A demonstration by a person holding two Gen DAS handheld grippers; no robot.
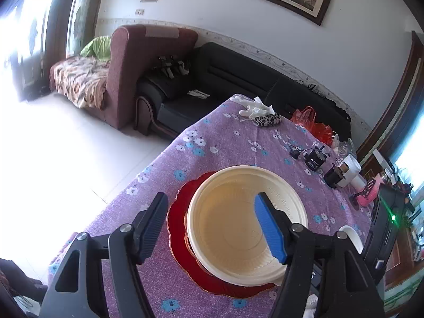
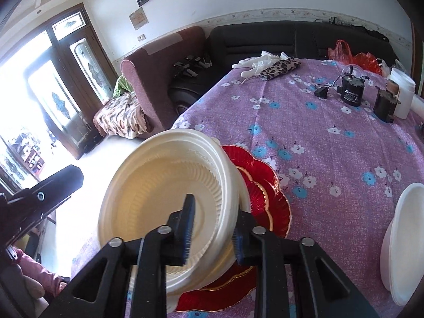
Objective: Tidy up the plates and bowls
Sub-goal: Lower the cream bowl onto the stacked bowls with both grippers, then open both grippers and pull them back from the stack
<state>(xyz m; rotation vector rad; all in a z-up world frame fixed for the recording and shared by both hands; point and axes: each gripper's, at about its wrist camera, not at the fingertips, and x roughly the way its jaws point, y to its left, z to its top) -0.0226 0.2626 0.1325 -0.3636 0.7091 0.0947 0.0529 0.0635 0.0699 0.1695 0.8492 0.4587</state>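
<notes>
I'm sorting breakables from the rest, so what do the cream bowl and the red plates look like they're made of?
Cream bowl: probably thin disposable plastic or foam, matte, with moulded ribs. Red plates: likely glass or glossy plastic, translucent, fluted, with gold scalloped rims.

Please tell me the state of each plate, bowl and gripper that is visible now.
cream bowl: on the red plates, tilted, rim between the right gripper's jaws.
red plates: stacked on the table.
white bowl: apart, untouched.
left gripper: open.
right gripper: straddles the rim; grip unclear.
</notes>
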